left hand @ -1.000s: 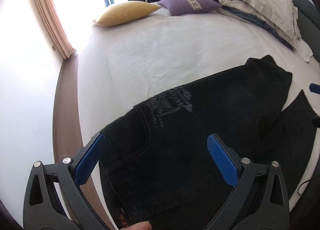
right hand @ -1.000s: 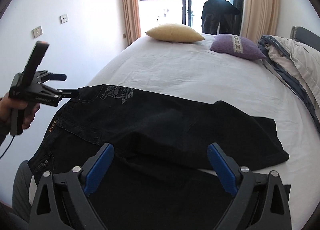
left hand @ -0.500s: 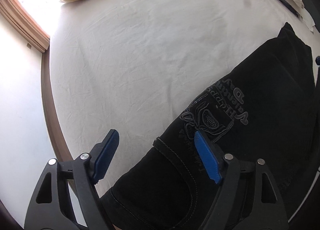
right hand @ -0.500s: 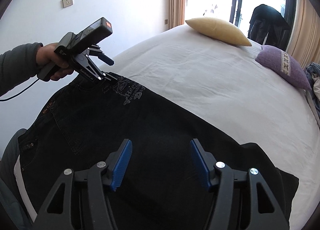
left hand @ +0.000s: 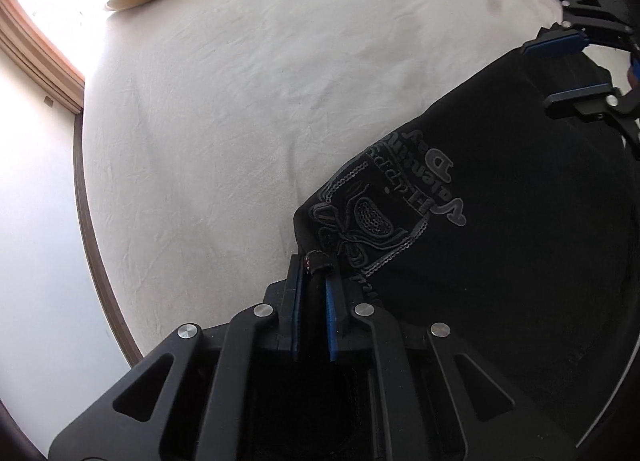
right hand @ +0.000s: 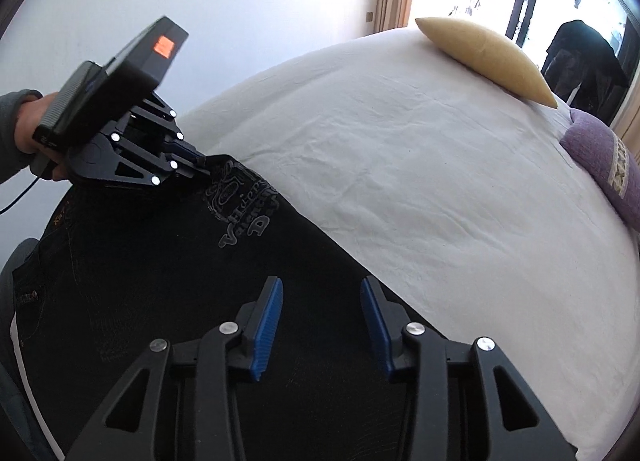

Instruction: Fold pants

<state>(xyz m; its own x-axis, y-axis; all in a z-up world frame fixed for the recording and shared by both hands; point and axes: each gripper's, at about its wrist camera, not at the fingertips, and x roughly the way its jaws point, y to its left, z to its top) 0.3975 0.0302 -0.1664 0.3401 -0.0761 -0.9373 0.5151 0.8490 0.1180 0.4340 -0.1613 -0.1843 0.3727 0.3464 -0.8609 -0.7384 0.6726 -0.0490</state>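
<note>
Black pants (left hand: 500, 241) with grey embroidered lettering lie spread over the near side of a white bed (left hand: 240, 121). My left gripper (left hand: 314, 273) is shut on a corner of the pants' edge, right beside the lettering. The right wrist view shows the same grip, with the left gripper (right hand: 202, 163) held by a hand (right hand: 28, 133). My right gripper (right hand: 322, 293) hangs over the pants (right hand: 160, 281) near their far edge; its jaws are closing with black cloth below and between them, and the pads are not pressing. Seen in the left wrist view, the right gripper (left hand: 560, 69) straddles that edge.
A yellow pillow (right hand: 488, 61) and a purple pillow (right hand: 604, 165) lie at the far side of the bed sheet (right hand: 400, 181). Dark clothes (right hand: 580, 57) hang by the bright window. A wooden bed rim (left hand: 92, 241) runs along the wall on the left.
My left gripper came down onto the pants' edge by the lettering and shut on it. My right gripper moved along the pants toward their far edge, and its jaws narrowed.
</note>
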